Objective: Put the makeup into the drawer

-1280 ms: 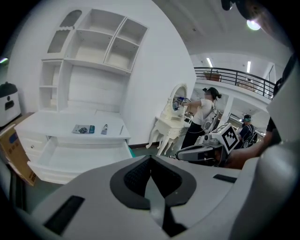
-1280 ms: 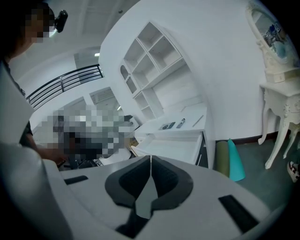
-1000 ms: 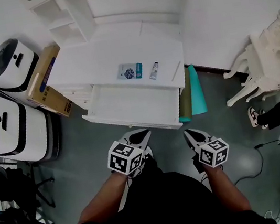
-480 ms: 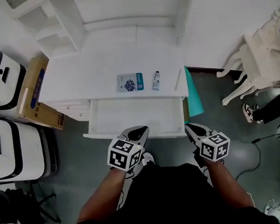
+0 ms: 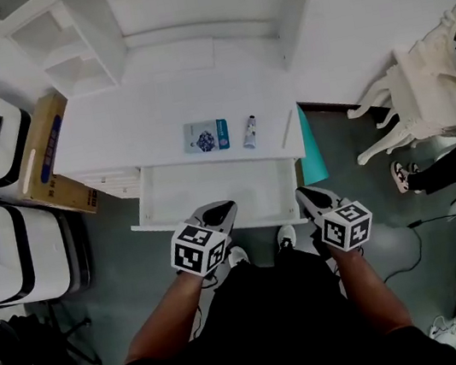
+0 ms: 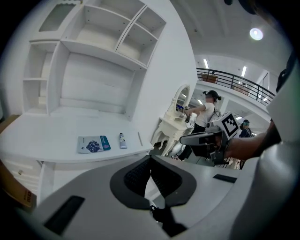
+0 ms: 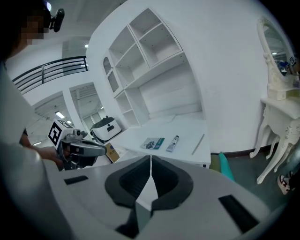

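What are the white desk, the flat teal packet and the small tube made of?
White desk: probably painted wood or board, smooth matt surface, square edges. Flat teal packet: printed card or plastic film, lying thin and flat. Small tube: likely plastic, too small to be sure.

The makeup is a flat blue-and-teal packet and a small pale tube. They lie side by side, not touching, on the white bench, ahead of the left tongs and right tongs. The tube lies lengthwise with its dark cap at the far end. The white drawer stands pulled open, between the makeup and both tongs.
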Demonstrator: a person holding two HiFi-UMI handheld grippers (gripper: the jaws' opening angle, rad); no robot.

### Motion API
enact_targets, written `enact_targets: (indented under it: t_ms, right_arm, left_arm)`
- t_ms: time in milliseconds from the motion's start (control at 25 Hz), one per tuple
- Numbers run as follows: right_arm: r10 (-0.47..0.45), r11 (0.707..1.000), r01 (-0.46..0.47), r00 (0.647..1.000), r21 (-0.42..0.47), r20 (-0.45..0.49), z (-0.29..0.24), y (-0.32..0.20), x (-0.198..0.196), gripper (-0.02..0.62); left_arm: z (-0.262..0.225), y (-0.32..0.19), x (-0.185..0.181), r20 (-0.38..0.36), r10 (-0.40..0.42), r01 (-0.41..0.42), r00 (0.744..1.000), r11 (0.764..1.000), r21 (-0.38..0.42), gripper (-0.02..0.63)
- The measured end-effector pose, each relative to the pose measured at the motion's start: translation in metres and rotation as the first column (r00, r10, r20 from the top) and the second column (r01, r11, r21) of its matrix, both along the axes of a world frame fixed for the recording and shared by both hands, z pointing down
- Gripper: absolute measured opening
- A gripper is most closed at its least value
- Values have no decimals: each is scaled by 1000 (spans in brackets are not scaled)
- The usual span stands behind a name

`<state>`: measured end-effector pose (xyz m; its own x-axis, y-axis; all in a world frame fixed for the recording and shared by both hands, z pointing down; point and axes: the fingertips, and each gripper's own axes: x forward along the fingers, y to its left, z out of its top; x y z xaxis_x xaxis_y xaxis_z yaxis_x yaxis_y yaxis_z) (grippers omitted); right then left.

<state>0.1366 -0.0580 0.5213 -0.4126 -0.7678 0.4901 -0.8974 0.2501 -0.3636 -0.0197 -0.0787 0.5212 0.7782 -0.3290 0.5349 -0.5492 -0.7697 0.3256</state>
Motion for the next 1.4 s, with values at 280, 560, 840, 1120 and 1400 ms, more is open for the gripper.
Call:
enact_targets:
  t_ms: [280,560,840,1120,1400]
  right_arm:
    - [-30,1000,30,1000,1,2,7,-36,31,29]
    - [-99,995,101,979,0,-176,57,-108,67,29]
    - [-81,988,56,982,-142,-173,137,-180,92,31]
    - [-13,971,-34,980,-235,-198,174,-215,106,115]
    - [-36,967,-48,948,-251,-317,181,-216,108,109]
  left_arm:
    - [-1,-19,17,16,-76,75,997,997,6,9]
    - [-1,-39,36,40,-147,146,988,989,35,9]
    - [10,-37,41,92,-198,199,976,980,2,9]
    - [15,-37,35,128,-270,274,954,962,-14,9]
    - [14,-30,33,149,-308,313,940,950,-11,9]
